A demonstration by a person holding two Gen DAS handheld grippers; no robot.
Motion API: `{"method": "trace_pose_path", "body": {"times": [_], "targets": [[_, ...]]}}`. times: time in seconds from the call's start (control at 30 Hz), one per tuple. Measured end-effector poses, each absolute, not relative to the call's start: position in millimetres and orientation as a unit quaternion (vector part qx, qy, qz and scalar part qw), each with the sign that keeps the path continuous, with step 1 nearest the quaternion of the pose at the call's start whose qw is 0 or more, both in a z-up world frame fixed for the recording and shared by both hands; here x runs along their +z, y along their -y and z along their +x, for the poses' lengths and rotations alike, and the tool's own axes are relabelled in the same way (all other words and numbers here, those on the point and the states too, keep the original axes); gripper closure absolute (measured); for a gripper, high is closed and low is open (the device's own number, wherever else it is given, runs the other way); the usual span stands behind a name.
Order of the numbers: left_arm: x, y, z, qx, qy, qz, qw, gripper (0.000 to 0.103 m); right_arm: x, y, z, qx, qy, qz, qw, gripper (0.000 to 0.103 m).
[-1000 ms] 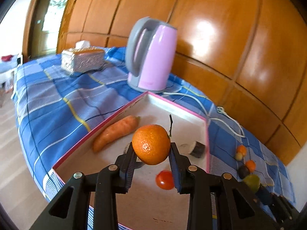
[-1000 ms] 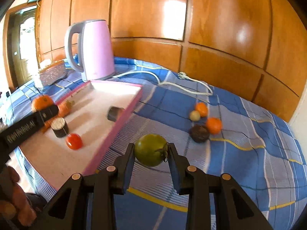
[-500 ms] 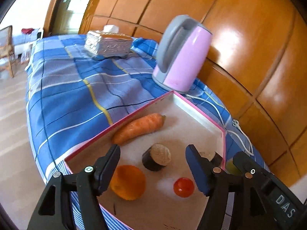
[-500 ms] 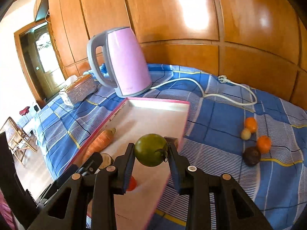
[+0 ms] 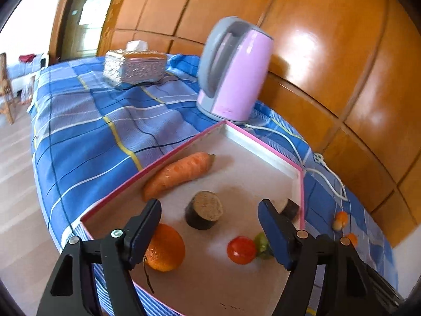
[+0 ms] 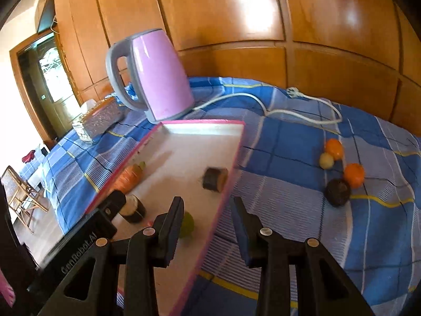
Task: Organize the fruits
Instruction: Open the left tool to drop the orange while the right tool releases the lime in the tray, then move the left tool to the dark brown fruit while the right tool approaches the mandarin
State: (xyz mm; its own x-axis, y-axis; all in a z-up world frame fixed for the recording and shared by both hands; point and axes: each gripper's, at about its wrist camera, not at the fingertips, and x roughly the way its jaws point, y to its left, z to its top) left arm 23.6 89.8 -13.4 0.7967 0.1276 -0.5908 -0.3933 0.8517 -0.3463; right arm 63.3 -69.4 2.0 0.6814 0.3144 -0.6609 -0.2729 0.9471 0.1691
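Now | both hand-held grippers spread, empty | green fruit [image 6: 187, 227] near tray rim [image 6: 223, 192]

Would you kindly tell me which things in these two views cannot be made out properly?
- Green fruit: left wrist view, mostly hidden behind the left tool's finger; in the right wrist view the right tool's finger covers part of it.
- Orange: left wrist view, partly covered by a finger.
- Small fruits on the cloth: left wrist view, too small and blurred to identify.
- Tray: near end cut off by the bottom edge.

Left hand-held gripper [image 5: 210, 226] gapes above tray [image 5: 263, 144]; orange [image 5: 165, 247] apparently released.
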Motion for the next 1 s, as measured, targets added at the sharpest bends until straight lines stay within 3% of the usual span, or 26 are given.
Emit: {"method": "trace_pose_path", "body": {"times": [1.0], "targets": [[-10, -23, 26, 0.045, -0.290, -0.079, 0.953, 0.027, -19, 152, 41, 0.058, -0.367, -0.003, 0.928, 0.065]]}}
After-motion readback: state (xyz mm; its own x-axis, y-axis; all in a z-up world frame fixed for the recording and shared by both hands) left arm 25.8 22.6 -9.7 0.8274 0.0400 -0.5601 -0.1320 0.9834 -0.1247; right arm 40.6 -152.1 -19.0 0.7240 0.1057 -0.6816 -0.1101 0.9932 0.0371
